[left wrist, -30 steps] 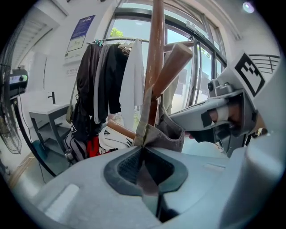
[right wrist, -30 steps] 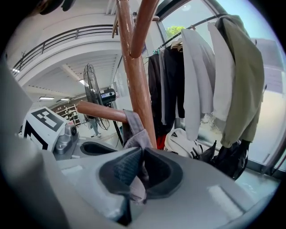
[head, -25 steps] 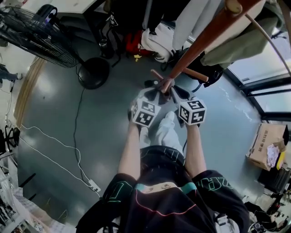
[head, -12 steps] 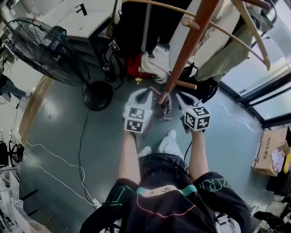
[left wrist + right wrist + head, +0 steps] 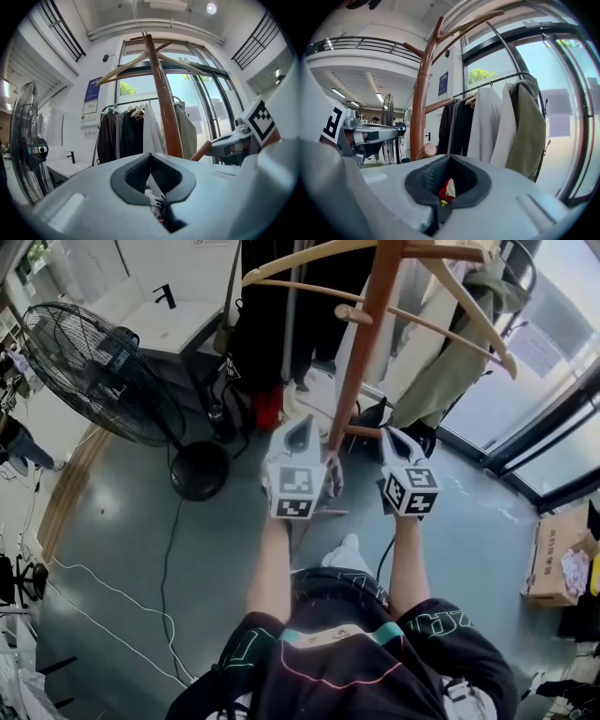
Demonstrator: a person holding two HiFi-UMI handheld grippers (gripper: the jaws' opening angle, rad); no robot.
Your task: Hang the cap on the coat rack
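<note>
Coat rack (image 5: pixel 364 343) pole between grippers.
I held the left gripper (image 5: pixel 301 423) and right gripper (image 5: pixel 390 434) with jaws closed together.

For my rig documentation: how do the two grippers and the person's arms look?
Left gripper and right gripper: pale grey pointed bodies, dark grey pads, a cube with black-and-white square markers each. The person wears black short sleeves.

Two tongs (image 5: pixel 302 423) (image 5: pixel 390 433), one coat rack (image 5: pixel 364 343), one floor fan (image 5: pixel 94 371), one cardboard box (image 5: pixel 548 549) and one clothes rail (image 5: pixel 133 103).
</note>
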